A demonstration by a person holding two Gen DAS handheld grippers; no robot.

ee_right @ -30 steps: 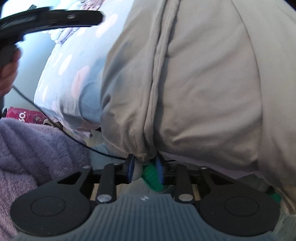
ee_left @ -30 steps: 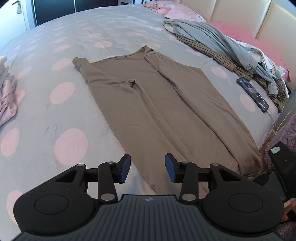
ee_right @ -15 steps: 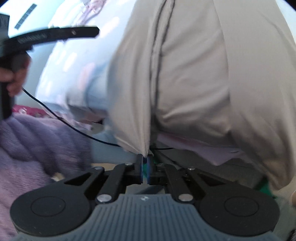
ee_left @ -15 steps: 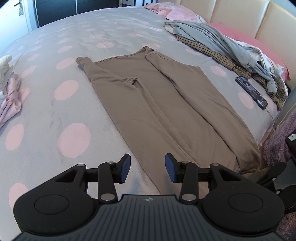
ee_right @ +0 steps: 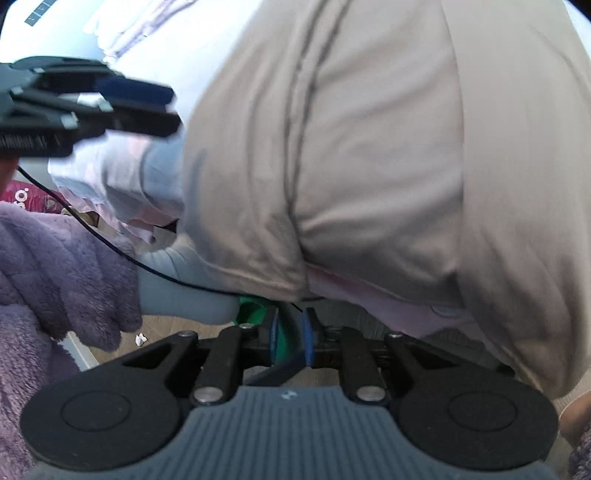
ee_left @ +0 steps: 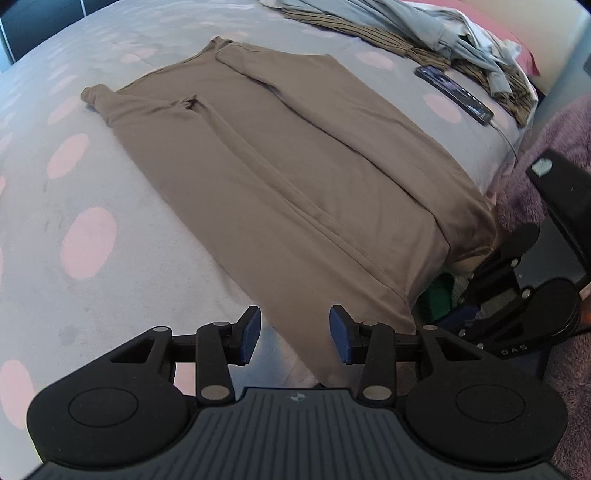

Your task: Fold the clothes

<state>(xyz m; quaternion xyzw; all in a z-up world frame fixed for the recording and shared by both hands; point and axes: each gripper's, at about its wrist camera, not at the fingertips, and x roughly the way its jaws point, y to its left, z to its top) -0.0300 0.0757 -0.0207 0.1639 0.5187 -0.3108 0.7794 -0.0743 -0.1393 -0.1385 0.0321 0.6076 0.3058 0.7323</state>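
Our left gripper point(ee_left: 293, 339), half open and empty, hovers at the brown trousers' point(ee_left: 280, 177) hem; right gripper point(ee_right: 290, 338) has just opened, empty; legs run toward upper left.

Taking the brown garment point(ee_left: 280, 173) as my landmark: left of it the dotted bedspread point(ee_left: 74, 177) lies bare, so I can pass there. Beyond its far right edge a phone point(ee_left: 454, 94) and a clothes heap point(ee_left: 406, 33) block the way. At its near hem, over the bed edge, a purple fleece point(ee_right: 55, 266) and a black cable point(ee_right: 110, 243) crowd my right gripper point(ee_right: 290, 341).
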